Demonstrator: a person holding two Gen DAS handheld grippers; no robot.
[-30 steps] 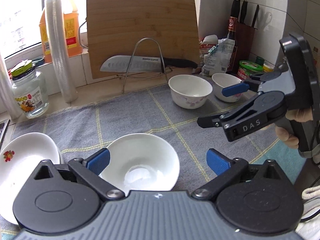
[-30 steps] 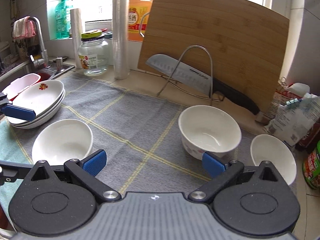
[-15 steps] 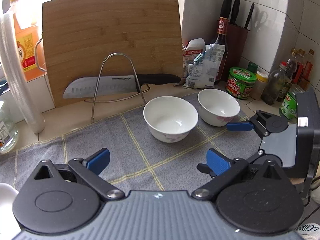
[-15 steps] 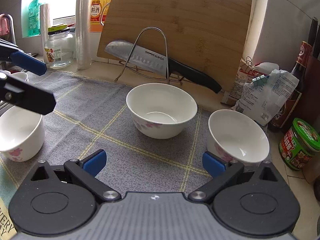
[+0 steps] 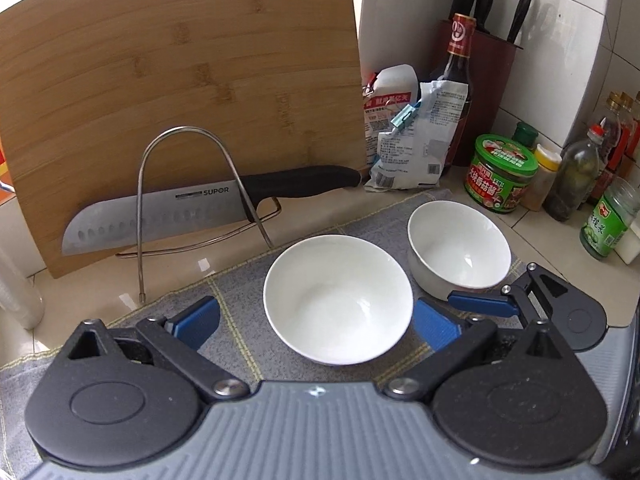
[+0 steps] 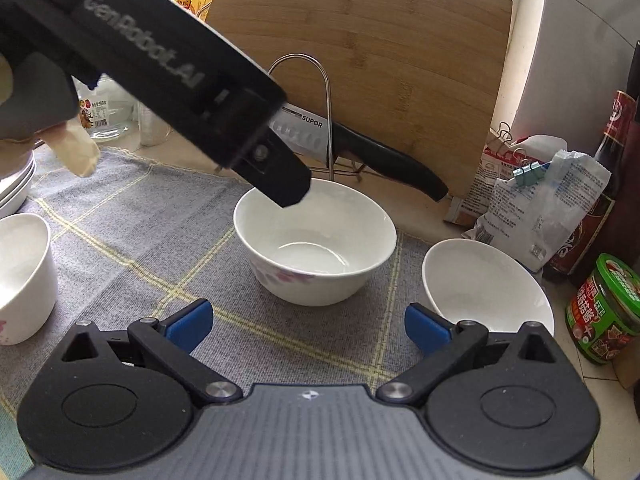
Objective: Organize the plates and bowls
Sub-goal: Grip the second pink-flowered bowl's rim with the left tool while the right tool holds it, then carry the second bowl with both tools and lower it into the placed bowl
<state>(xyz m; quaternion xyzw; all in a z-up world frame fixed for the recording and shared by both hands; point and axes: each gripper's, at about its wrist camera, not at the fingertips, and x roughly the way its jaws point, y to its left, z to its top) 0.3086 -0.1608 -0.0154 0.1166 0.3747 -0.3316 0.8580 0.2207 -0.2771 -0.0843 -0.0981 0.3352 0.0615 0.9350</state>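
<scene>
While gripper [image 5: 316, 322] wide, bowl [image 5: 338, 298] between.

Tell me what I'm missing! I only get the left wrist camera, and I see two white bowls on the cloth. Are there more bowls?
Observer: Yes. A third white bowl stands on the grey cloth, at the far left of the right wrist view.
Child: Any plates?
Observer: A stack of white plates shows at the left edge, beyond that bowl.
Child: Are my two bowls plain white?
Observer: Not both. The middle bowl has pink flowers on its outer side, which your view doesn't show.
</scene>
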